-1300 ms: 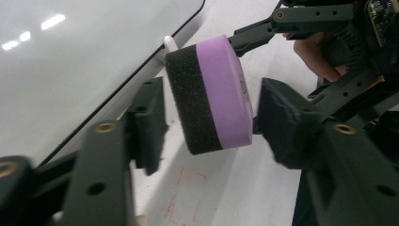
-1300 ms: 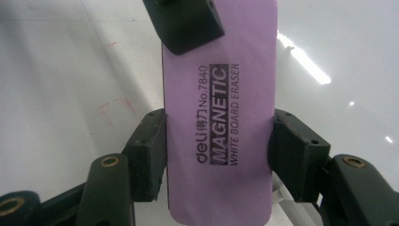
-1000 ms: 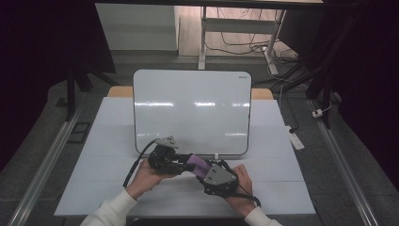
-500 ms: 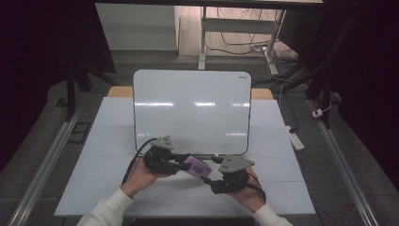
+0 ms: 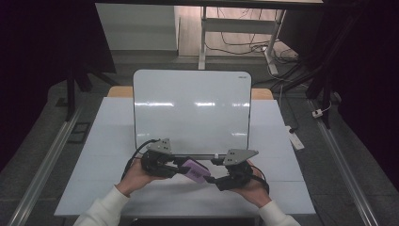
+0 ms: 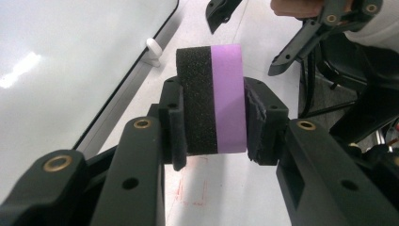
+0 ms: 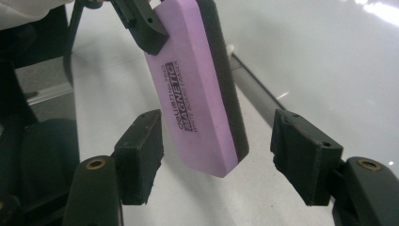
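Clamping the purple eraser [image 6: 214,99] by its black felt and purple sides, the left tongs [image 6: 211,125] held it above the tabletop [image 5: 117,141], just before the whiteboard [image 5: 190,108]. The right tongs [image 7: 216,157] stood apart, jaws just closing, flanking the eraser's free end without touching.

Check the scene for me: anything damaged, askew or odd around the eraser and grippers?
One thing: in the left gripper view, the foam pad pressing the purple-and-black whiteboard eraser looks torn and ragged along its edge. Faint red marks stain the white table below.
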`<action>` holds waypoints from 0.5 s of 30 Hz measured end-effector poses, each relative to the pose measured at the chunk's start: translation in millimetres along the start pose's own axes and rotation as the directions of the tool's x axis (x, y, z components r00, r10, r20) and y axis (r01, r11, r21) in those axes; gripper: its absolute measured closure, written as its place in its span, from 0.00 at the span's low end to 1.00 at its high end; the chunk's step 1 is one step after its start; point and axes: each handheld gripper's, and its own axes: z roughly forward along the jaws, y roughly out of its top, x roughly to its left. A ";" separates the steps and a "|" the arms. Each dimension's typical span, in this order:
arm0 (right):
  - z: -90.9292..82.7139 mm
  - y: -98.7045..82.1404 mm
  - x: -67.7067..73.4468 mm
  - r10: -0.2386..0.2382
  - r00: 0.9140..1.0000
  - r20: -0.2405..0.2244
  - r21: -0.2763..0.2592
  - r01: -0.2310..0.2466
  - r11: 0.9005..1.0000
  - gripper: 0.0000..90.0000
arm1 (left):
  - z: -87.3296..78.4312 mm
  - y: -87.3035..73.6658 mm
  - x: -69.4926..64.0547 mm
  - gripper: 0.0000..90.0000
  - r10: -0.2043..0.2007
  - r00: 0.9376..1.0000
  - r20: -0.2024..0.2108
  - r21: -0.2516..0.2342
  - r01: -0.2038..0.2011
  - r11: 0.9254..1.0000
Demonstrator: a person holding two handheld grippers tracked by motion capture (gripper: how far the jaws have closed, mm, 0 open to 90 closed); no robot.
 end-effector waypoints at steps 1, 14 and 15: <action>0.8 0.1 -0.4 0.001 1.000 -0.006 0.004 -0.001 1.000 0.38 | 0.1 0.0 -0.5 0.70 0.010 1.000 0.003 0.001 -0.010 1.000; 12.7 0.6 0.6 -0.005 0.994 -0.113 0.078 0.014 0.997 0.49 | 5.5 0.8 -7.8 0.70 0.078 0.996 0.032 0.025 -0.079 0.997; 13.6 1.0 1.2 -0.002 0.993 -0.118 0.081 0.012 0.997 0.50 | 5.6 0.8 -8.1 0.70 0.081 0.996 0.033 0.027 -0.082 0.996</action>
